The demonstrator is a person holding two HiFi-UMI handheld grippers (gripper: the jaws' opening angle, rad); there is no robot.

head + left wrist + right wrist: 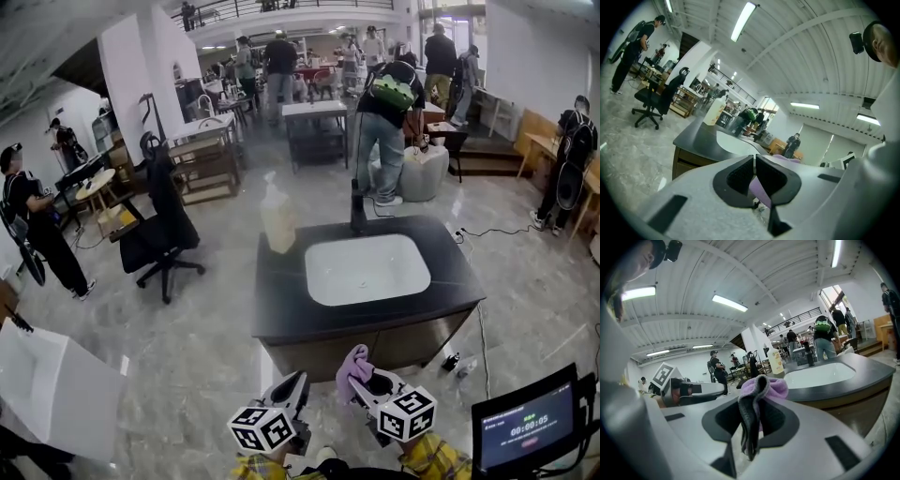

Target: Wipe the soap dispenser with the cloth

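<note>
Now right gripper pinches a crumpled lilac cloth; left gripper closed, empty.

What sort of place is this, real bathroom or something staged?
Probably a large open hall set up for recording, not a bathroom: the sink counter stands alone on a polished floor, an office chair and worktables sit around it, several people stand about, and a balcony railing runs above.
</note>
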